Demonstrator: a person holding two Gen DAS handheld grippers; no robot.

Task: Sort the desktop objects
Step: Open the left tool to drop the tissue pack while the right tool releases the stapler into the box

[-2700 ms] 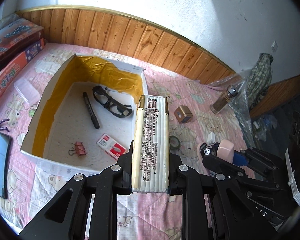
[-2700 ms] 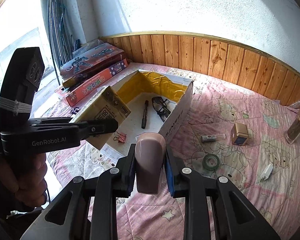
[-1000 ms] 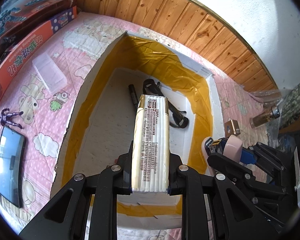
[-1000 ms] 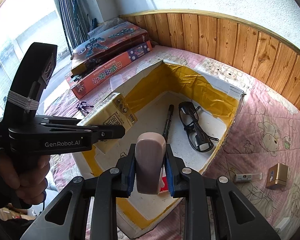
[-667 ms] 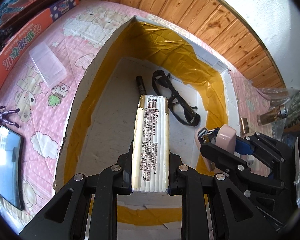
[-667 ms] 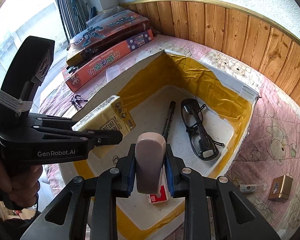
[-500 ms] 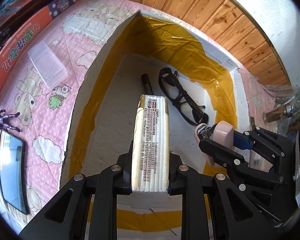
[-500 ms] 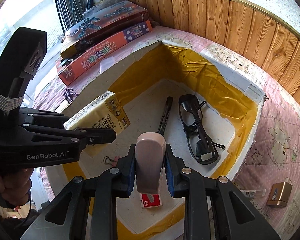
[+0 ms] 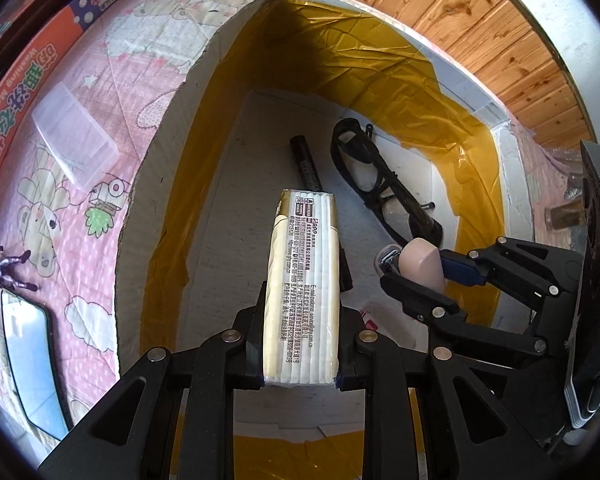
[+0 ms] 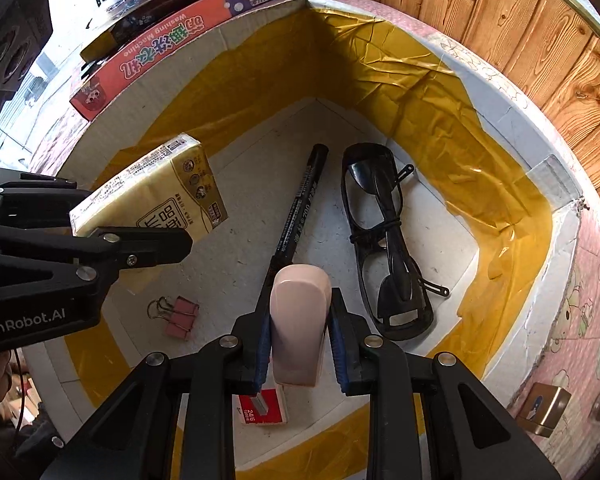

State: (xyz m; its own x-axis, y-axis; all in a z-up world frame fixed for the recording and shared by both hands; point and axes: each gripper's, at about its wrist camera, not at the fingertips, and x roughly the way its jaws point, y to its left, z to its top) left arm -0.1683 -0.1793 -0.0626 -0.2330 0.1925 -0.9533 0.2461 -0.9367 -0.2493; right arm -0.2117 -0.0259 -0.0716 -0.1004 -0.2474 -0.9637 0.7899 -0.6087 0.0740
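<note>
Cream tissue pack (image 9: 302,288) clamped in left tongs (image 9: 300,264), pink stapler (image 10: 298,320) in right tongs (image 10: 298,300), above box (image 10: 520,132).

Inside the open cardboard box (image 10: 512,128), the bare floor on the left, under the left gripper (image 9: 300,312) and its tissue pack (image 9: 302,280), lies clear. The middle and right are taken: a black marker (image 10: 300,216) runs lengthwise, dark glasses (image 10: 384,236) lie just beside it. Nearer, a pink binder clip (image 10: 178,316) and a red staple box (image 10: 262,408) sit on the floor, the staple box under the right gripper (image 10: 298,328) with its pink stapler (image 10: 298,320). The two grippers hang close side by side, leaving only a narrow gap between them.
</note>
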